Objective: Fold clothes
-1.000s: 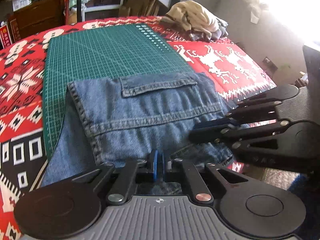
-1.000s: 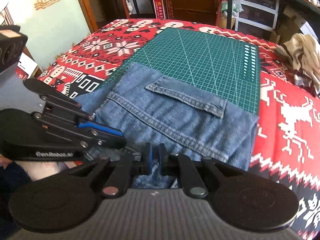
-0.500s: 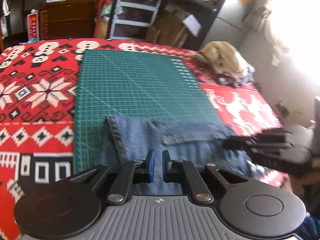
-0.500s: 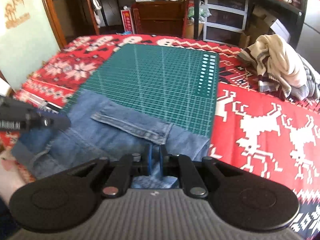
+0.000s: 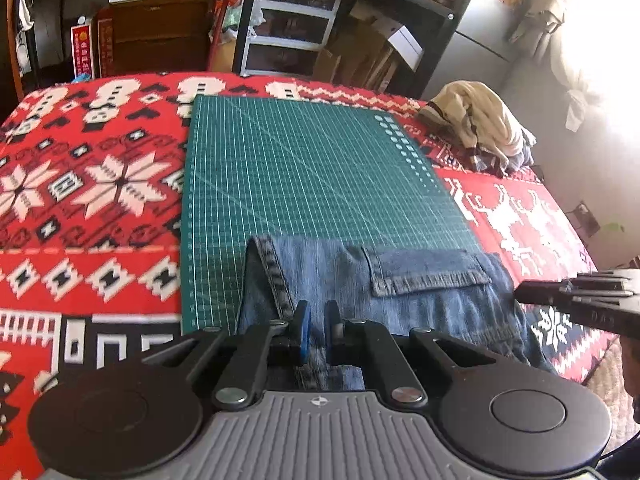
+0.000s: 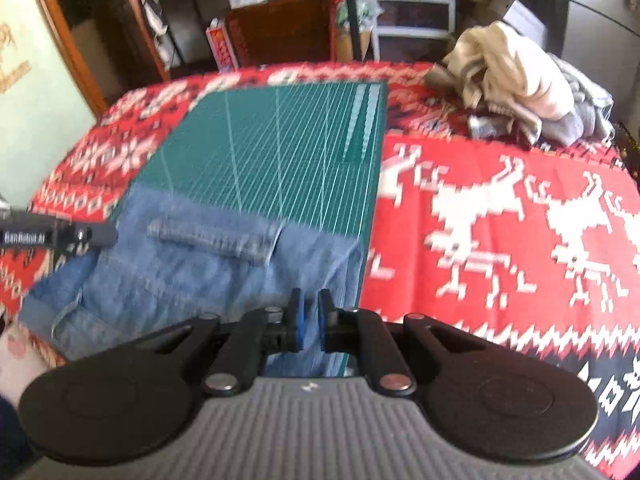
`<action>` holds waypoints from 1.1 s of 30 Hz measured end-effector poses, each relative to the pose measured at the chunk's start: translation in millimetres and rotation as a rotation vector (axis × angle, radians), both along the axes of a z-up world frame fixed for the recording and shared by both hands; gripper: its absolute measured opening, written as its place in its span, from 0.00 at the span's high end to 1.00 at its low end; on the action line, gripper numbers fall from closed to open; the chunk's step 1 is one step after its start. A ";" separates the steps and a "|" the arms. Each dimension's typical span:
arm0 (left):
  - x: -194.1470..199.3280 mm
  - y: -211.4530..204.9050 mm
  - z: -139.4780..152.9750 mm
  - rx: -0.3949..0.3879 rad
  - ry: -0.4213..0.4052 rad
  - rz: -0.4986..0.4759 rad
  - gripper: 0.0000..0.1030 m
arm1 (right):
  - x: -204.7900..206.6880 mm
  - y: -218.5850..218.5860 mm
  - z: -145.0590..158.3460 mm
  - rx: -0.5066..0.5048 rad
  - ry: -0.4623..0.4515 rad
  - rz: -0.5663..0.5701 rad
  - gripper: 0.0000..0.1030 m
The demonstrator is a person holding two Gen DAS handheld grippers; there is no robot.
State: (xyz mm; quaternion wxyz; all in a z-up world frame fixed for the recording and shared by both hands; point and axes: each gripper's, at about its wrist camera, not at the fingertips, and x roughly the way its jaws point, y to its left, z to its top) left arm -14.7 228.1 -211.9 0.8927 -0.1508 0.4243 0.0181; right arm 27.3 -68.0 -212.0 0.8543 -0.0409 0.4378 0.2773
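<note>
Denim garment [image 5: 400, 300] lies low centre in my left wrist view, its far part on the green cutting mat [image 5: 312, 176], the rest running off the mat's near edge onto the red patterned blanket [image 5: 88, 184]; faded blue, lighter along the creases; a pocket flap [image 5: 428, 272] with stitched hem sits right of centre; a thick stitched seam edge curls up at the left, standing a bit off the mat. My left claw [image 5: 318, 330] is released, a narrow gap between the blue pads, denim visible through the gap; cannot tell if the pads touch the cloth. My right claw [image 6: 310, 318] is likewise released, small gap, hovering over the garment's right edge near the mat's right border; that view is blurred. In the right wrist view the denim fills the lower left, flap at centre left. Heap of cream and grey clothes [image 5: 480, 128] in the upper right, well apart from the denim.
</note>
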 end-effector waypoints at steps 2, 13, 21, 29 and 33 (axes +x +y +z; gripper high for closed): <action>6.2 3.1 -0.2 -0.010 -0.013 0.008 0.94 | 7.6 4.9 -0.2 0.010 -0.014 -0.006 0.93; 2.0 11.2 -10.7 0.047 0.049 0.050 0.96 | -3.9 0.4 -17.0 -0.017 0.033 0.034 0.93; -34.8 9.1 13.6 -0.049 0.039 -0.034 0.97 | -29.8 -11.7 1.4 0.007 0.075 0.075 0.93; -59.8 3.5 -18.8 0.023 0.165 -0.051 0.96 | -49.4 -5.0 -11.6 -0.106 0.084 0.133 0.94; -73.9 13.3 -19.8 -0.018 0.163 -0.014 0.96 | -50.2 -8.0 -8.1 -0.109 0.075 0.135 0.94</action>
